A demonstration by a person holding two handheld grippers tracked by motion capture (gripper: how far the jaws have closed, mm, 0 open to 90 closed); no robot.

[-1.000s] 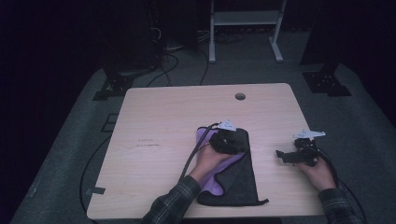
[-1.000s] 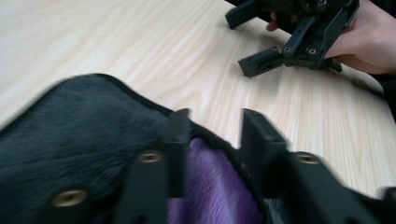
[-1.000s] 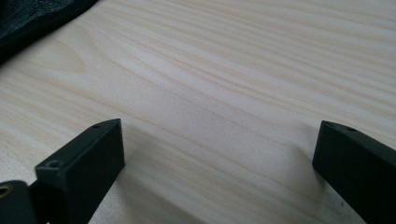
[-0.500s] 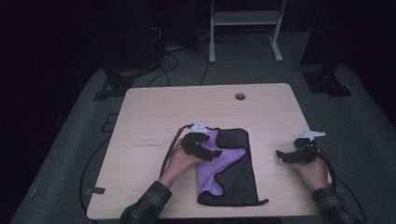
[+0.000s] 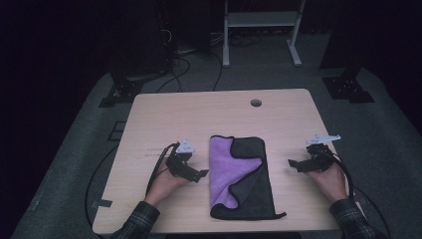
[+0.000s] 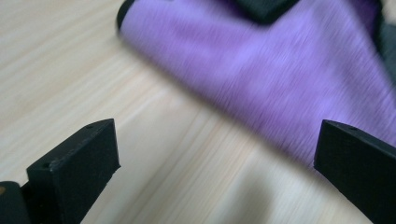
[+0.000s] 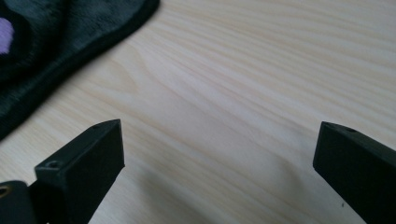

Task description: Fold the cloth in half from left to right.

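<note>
Folded cloth (image 5: 241, 177), purple on one face and dark grey on the other, lies flat at the middle of the wooden table (image 5: 164, 114), near the person's edge. Purple flap is folded over its left half, dark grey shows at right and along the bottom.

Left tongs (image 5: 199, 174) sit just left of the cloth, low over the table, tips pointing at the cloth's left edge, not touching it. Their jaws have just been opening and stand wide apart, nothing between them; in the left gripper view, bare wood lies between the jaws and blurred purple cloth (image 6: 261, 70) lies just beyond.

Right tongs (image 5: 294, 164) rest right of the cloth, clear of it, jaws wide apart and empty. In the right gripper view, the dark grey cloth edge (image 7: 70, 32) shows at upper left.
</note>
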